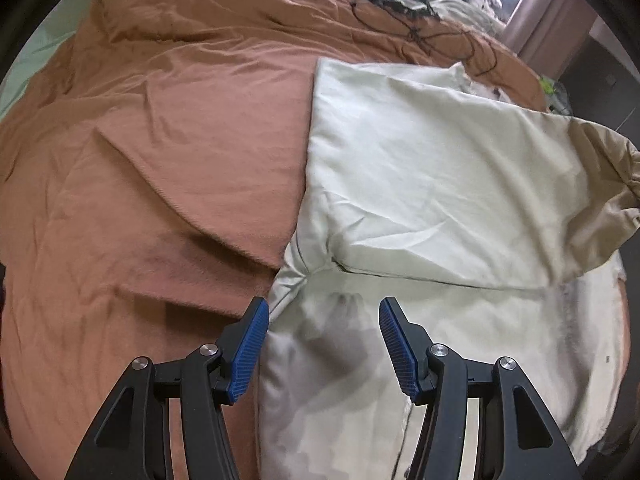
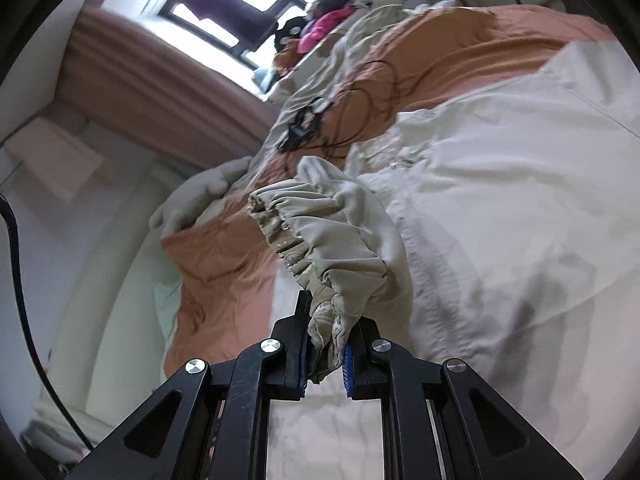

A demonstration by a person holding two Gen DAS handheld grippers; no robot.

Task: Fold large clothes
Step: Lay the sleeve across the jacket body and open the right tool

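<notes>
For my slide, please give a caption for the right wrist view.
Right gripper shut on the gathered cuff of a pale garment.

The big orange blanket [image 1: 160, 152] lies flat with lots of room above it, but tangled black cords [image 1: 416, 20] at the far end are in the way.
</notes>
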